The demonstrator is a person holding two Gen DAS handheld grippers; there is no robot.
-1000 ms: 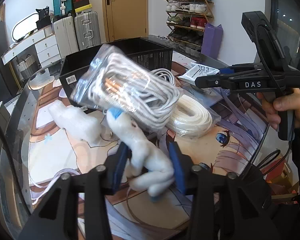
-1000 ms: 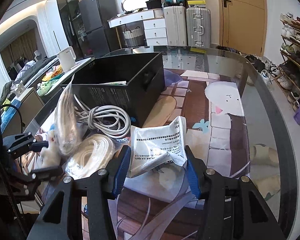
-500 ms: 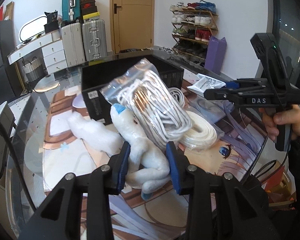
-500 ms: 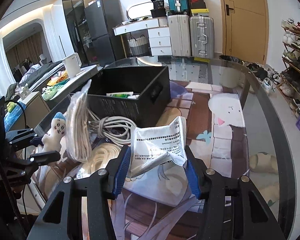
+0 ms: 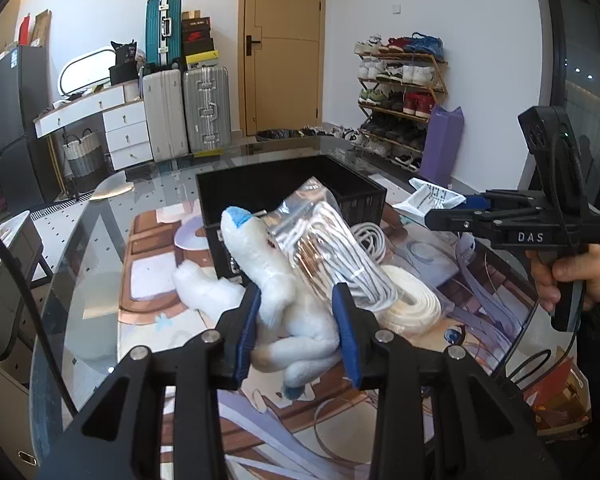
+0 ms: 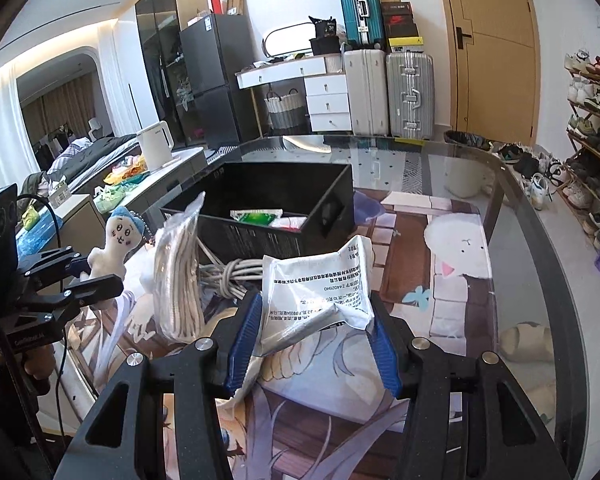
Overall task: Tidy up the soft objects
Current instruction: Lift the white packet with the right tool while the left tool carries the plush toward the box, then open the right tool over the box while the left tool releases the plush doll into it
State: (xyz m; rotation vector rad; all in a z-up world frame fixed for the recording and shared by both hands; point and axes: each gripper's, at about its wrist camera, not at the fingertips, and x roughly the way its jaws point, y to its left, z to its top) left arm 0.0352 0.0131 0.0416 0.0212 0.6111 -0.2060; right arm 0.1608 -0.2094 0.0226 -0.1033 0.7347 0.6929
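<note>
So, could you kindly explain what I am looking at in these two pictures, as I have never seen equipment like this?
No robot here: a person holds a handheld two-finger gripper in each hand, and each gripper carries a wide-angle camera looking along its fingers. One picture is the left gripper's view, the other the right gripper's.

The left gripper is closed on a white plush toy with a blue tip, and a clear bag of white cable rides up with it. The right gripper is closed on a white printed packet. Each view also shows the other gripper off to one side.

Below is a glass table over a cartoon mat, with a black box, a loose grey cable, a coiled white band and another white plush.
</note>
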